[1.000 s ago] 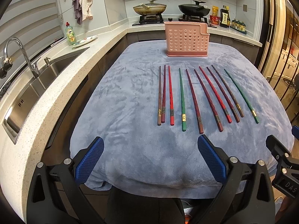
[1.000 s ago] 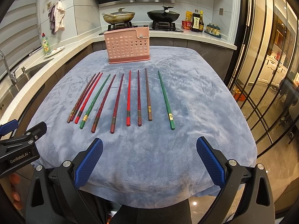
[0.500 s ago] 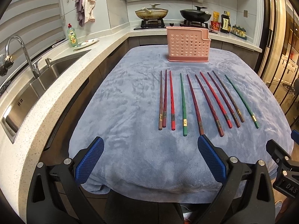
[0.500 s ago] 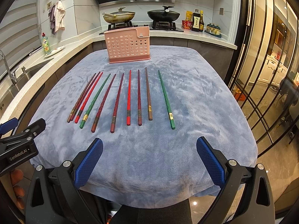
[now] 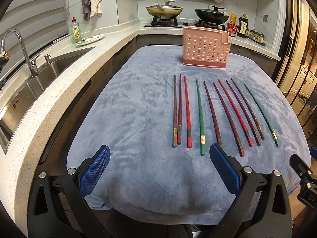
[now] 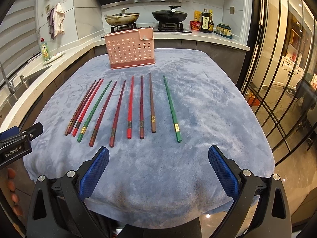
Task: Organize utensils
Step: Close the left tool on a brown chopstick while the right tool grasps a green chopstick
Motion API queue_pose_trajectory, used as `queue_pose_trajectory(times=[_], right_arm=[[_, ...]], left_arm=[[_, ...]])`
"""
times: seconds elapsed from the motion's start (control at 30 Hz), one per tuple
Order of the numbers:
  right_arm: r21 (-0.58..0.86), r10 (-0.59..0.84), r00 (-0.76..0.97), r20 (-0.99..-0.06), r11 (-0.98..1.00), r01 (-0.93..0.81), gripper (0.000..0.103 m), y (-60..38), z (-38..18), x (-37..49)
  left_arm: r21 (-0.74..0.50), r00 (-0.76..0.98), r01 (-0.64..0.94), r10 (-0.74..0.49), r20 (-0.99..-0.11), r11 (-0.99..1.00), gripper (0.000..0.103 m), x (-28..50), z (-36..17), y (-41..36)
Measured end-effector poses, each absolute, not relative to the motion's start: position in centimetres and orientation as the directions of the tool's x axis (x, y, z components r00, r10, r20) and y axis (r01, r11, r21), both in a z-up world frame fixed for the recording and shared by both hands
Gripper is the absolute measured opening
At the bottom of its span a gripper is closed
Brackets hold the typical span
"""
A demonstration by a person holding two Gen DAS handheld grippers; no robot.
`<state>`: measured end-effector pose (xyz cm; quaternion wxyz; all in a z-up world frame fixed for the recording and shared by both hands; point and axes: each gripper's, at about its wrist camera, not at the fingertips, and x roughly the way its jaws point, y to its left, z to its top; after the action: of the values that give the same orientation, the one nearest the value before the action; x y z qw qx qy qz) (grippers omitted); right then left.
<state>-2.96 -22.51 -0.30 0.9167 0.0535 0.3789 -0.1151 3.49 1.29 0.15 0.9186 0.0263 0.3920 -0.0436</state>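
Ten lacquered chopsticks (image 6: 130, 107) in row mid-tabletop, thick ends toward near edge for easy pickup; pink perforated plastic holder (image 6: 131, 50) at far edge. Left claw (image 5: 159, 170), right claw (image 6: 158, 170) both spread, empty.

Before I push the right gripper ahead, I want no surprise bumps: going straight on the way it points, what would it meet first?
The right gripper, open and empty, hangs over the blue plush cloth. Straight ahead lie the row of coloured chopsticks, then the pink perforated plastic holder. Its height above the cloth is unclear, so it might pass over them.
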Motion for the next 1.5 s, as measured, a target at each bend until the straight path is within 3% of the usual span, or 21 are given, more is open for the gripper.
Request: queue_pose_trajectory(times=[0.23, 0.77, 1.13, 1.3, 1.5], right_arm=[[0.038, -0.187, 0.683, -0.706, 0.953, 0.299, 0.096, -25.0, -1.0, -0.4], [0.040, -0.186, 0.652, -0.735, 0.948, 0.316, 0.095, -26.5, -3.6, 4.3], [0.060, -0.160, 0.645, -0.747, 0.951, 0.305, 0.079, -27.2, -4.5, 6.0], [0.057, -0.145, 0.639, -0.755, 0.957, 0.285, 0.064, -27.3, -5.3, 6.4], [0.077, -0.118, 0.617, -0.778, 0.957, 0.280, 0.045, -27.9, -6.7, 6.7]], left_arm=[[0.038, 0.699, 0.080, -0.028, -0.715, 0.996, 0.096, 7.4, -1.5, 1.6], [0.050, 0.611, 0.086, -0.013, -0.791, 0.995, 0.090, 13.1, -6.8, 1.6], [0.032, 0.588, 0.103, -0.034, -0.808, 0.994, 0.087, 13.5, -7.9, 1.1], [0.017, 0.589, 0.090, -0.039, -0.807, 0.996, 0.073, 13.4, -7.7, 1.8], [-0.003, 0.585, 0.087, -0.054, -0.809, 0.996, 0.042, 13.1, -7.3, 2.4]])
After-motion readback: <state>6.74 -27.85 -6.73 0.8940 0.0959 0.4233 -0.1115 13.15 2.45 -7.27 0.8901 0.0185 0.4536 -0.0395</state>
